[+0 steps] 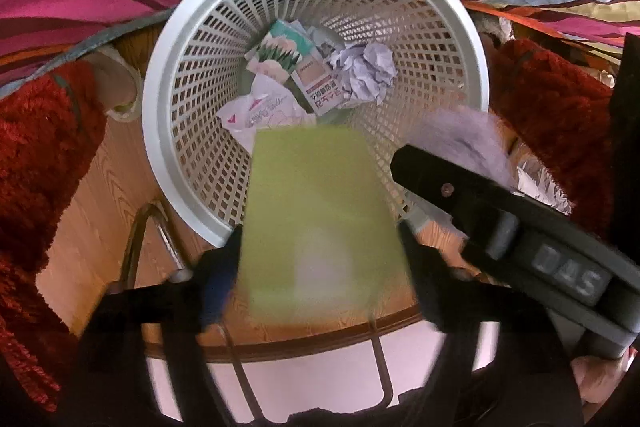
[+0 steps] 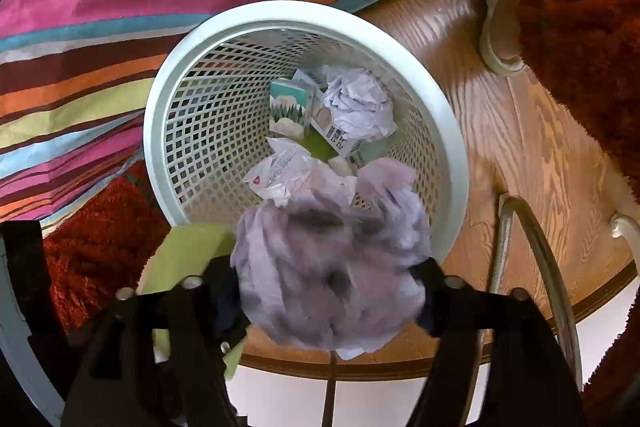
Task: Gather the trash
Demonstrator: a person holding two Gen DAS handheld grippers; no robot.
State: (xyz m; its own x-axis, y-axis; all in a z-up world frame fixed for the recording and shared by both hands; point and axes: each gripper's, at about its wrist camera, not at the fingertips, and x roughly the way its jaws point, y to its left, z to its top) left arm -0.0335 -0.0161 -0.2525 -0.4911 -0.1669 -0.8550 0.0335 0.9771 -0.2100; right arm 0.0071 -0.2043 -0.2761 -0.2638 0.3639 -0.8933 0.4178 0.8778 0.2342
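Both grippers hang over the white mesh wastebasket. The left gripper stands spread around a blurred green card; the right gripper, also spread, flanks a blurred crumpled paper ball.

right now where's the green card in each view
Left wrist: the green card fills the lower centre, blurred, between the left gripper's fingers.
Right wrist: only a green corner shows at lower left, behind the near finger.
Shared landmark: the white mesh basket, just above the card in both.
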